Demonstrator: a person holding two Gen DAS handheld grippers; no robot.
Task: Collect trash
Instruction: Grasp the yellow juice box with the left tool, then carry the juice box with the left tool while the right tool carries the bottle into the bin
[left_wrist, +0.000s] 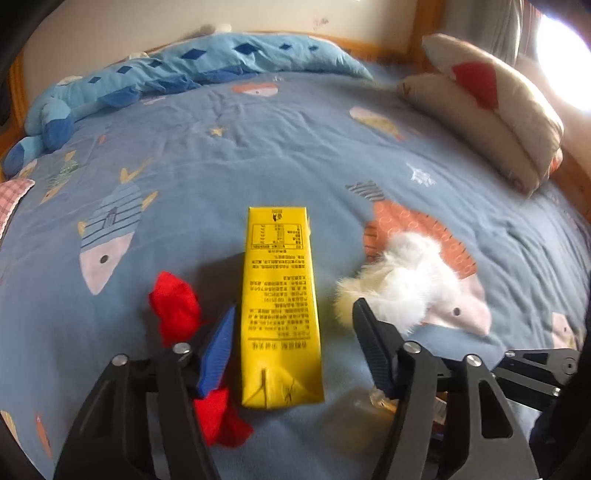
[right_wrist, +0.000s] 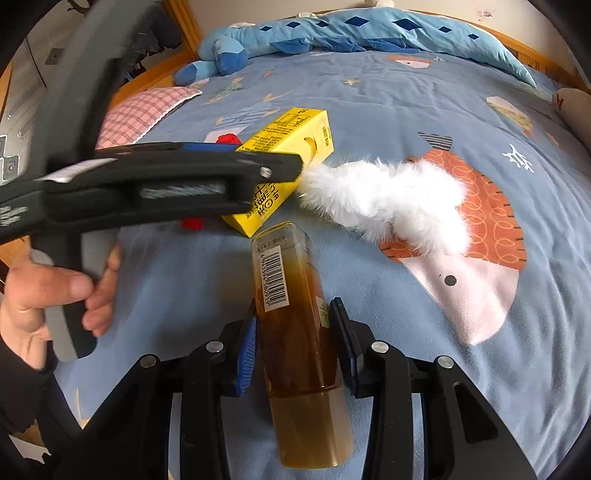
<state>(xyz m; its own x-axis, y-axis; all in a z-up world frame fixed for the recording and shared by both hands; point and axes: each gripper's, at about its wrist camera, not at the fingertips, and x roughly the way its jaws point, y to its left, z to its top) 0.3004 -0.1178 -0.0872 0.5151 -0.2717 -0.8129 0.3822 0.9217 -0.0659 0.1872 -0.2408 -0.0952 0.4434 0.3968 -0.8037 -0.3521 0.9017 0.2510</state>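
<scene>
Bed (left_wrist: 295, 155), fish-print cover. Carton (left_wrist: 279, 306), yellow, lying flat between the fingers of the left gripper (left_wrist: 293, 314), pads clear of it: released. Bottle (right_wrist: 295, 317), amber liquid, lying just beside carton; right gripper (right_wrist: 293, 325) grasping its middle. Red scraps (left_wrist: 175, 308), white fluff (left_wrist: 406, 280) alongside.

The left gripper (left_wrist: 293, 317) straddled a yellow carton (left_wrist: 279, 306) lying flat on the blue fish-print bedspread (left_wrist: 258, 155) — its black finger stood clear of the carton. Red cloth (left_wrist: 175, 308) lay left — white fluff (left_wrist: 410, 280) right.
</scene>
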